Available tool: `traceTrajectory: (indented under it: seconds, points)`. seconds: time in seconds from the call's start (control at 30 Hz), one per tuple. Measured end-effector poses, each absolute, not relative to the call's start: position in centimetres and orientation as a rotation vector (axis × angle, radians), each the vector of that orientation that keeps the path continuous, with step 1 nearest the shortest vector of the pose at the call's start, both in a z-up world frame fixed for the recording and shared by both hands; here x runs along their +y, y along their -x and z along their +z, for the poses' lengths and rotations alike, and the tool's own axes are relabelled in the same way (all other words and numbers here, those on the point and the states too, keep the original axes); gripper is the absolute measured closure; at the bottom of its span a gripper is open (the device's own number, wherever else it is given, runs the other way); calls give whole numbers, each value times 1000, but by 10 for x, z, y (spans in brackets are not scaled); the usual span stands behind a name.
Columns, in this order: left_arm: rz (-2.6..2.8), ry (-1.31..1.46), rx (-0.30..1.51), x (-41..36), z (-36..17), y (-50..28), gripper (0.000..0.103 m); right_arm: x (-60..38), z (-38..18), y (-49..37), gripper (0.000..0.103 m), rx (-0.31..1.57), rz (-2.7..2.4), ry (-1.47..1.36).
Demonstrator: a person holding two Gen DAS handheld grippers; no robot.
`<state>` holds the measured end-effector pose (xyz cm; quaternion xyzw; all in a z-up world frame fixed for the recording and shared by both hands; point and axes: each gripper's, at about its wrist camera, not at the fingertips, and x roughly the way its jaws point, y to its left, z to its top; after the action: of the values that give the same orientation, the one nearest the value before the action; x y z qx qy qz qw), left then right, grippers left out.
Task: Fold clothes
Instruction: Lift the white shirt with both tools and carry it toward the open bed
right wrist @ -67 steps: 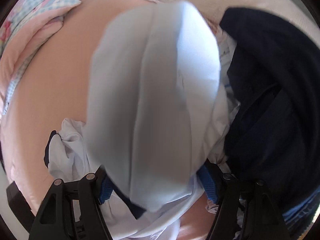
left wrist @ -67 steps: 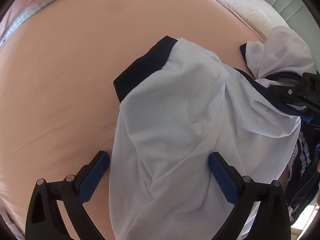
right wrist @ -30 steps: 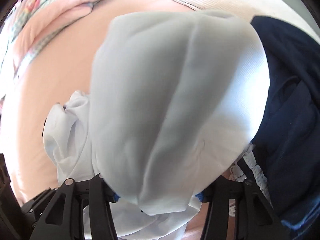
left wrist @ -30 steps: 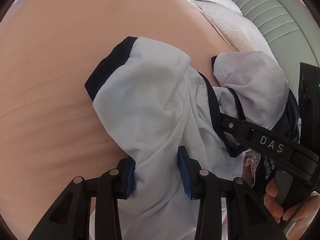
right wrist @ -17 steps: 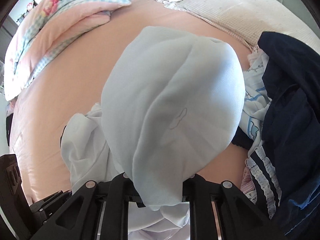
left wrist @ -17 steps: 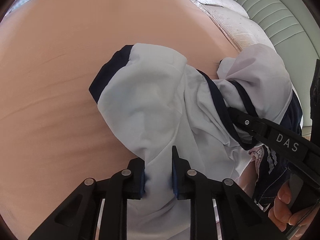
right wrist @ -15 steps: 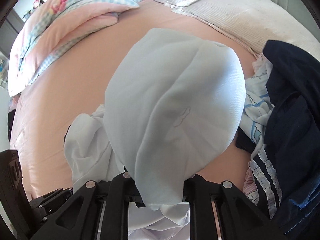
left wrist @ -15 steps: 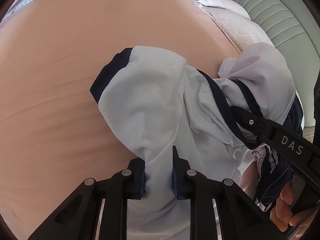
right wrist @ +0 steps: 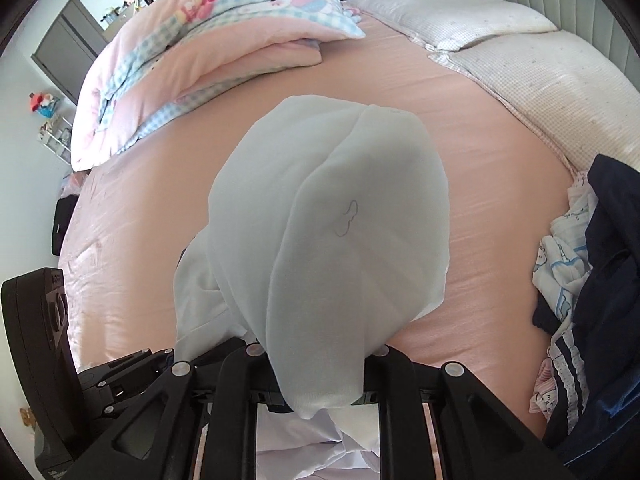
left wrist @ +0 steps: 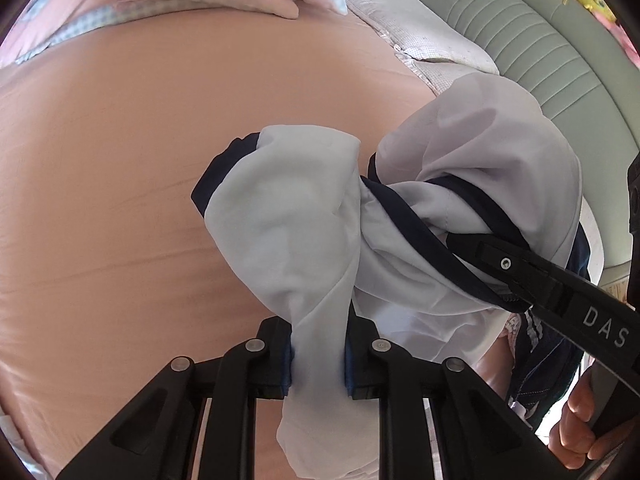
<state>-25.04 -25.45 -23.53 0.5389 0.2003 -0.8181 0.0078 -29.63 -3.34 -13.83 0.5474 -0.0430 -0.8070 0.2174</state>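
Both grippers are clamping the same white shirt (left wrist: 304, 216), a pale garment with dark navy trim along its cuff and neckline, which is hanging bunched above the peach-pink bedsheet (left wrist: 120, 184). In the left wrist view, the left gripper (left wrist: 319, 354) is pinching a narrow gathered strip of the white cloth between its 2 blue pads (left wrist: 289, 360), with a loose tail of fabric spilling down below the jaws. The right gripper (left wrist: 500, 258) is entering that same view from the right, its black finger marked DAS biting into the shirt near the navy-edged opening, and the person's hand (left wrist: 580, 420) is wrapping around its handle at the lower right corner. In the right wrist view, the right gripper (right wrist: 318, 364) is closed on a thick fold of the shirt (right wrist: 332, 232), which is billowing up in front of the lens and hiding the fingertips themselves. A heap of other clothes (right wrist: 600, 280), dark navy mixed with white printed pieces, is lying at the right edge of the bed. A folded pink checked quilt (right wrist: 208, 48) and 2 pale pillows (right wrist: 520, 60) are sitting at the far side of the sheet.
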Motion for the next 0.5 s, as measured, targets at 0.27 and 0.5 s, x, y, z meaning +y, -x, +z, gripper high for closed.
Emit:
traceTrajectory:
  seconds: [0.27,0.5]
  points:
    - [-2562,-1620,627,-291,-218,229,87,-58,-126,290,88,-89,-2201,-1472]
    - [-2562,-1528,636,-325,-197,226,87,-89,-106,295,88,-67,-2199,-1409]
